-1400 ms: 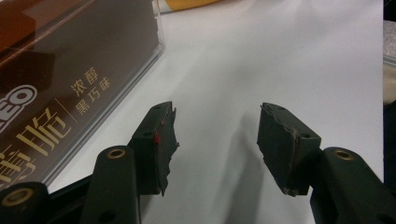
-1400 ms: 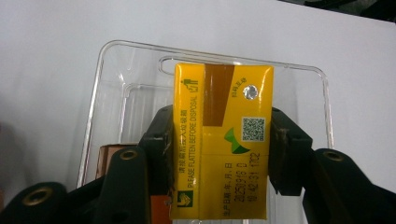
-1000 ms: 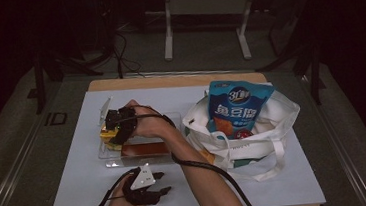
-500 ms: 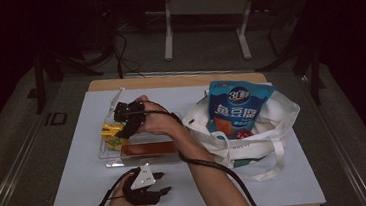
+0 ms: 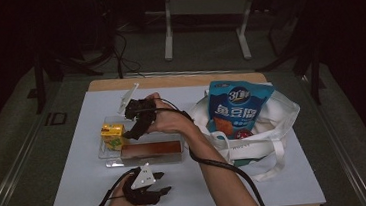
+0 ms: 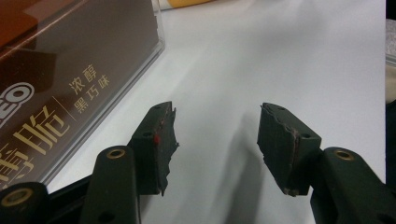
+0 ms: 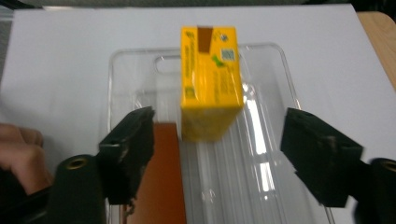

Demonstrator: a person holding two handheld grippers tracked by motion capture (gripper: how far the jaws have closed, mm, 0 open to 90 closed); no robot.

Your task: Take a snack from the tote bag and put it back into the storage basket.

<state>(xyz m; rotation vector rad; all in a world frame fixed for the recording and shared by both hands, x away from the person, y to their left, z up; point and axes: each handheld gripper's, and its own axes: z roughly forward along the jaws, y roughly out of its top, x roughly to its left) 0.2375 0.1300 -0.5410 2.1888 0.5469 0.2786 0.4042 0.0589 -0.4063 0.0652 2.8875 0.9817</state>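
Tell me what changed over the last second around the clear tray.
The right gripper has just opened its fingers and pulled back off the yellow carton, which stands free in the clear tray; nothing is between the fingers now. In the high view the hand has shifted away from the tray's left end. The brown box, the left gripper resting open on the table, and the bag with the blue pouch stayed put.
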